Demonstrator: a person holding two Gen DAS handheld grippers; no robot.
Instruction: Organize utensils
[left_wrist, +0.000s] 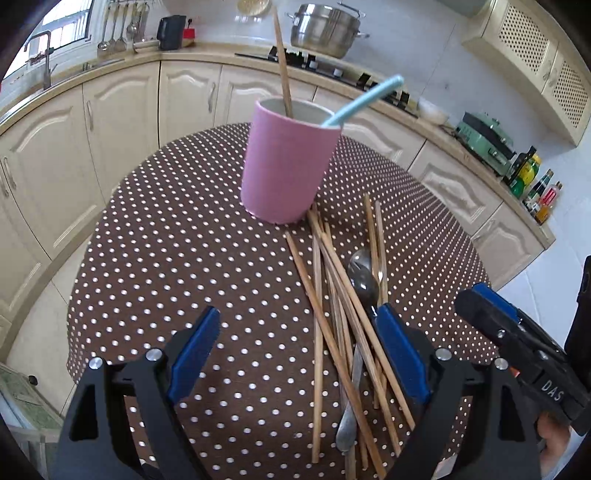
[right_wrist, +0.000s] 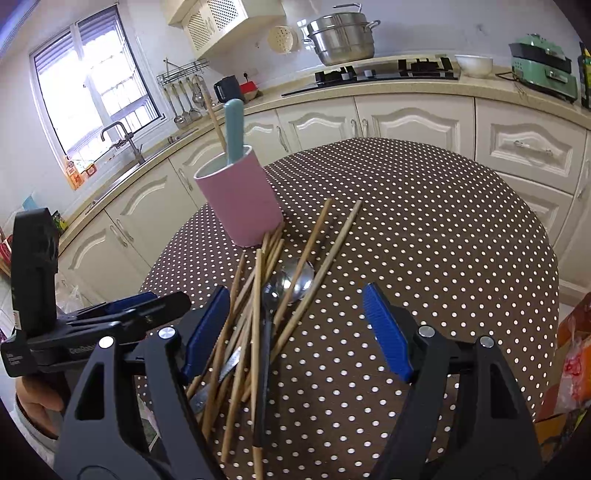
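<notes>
Both grippers point down, side by side – the left gripper (left_wrist: 295, 354) and right gripper (right_wrist: 295, 328) gape wide, holding nothing.

Through the right wrist camera I see my right gripper (right_wrist: 295, 328) with its blue-padded jaws spread wide and nothing clamped between them. Below it lies a loose pile of wooden chopsticks (right_wrist: 255, 321) on the brown polka-dot tablecloth (right_wrist: 424, 229), crossed over a metal spoon (right_wrist: 295, 278) whose bowl points away from me. Just beyond the pile stands a pink cup (right_wrist: 240, 203), holding a light blue handle (right_wrist: 233, 131) and one chopstick (right_wrist: 216, 120), both upright. My left gripper (right_wrist: 140, 306) comes in from the left edge, near the pile. Behind the table a steel pot (right_wrist: 341, 35) sits on the counter.
</notes>
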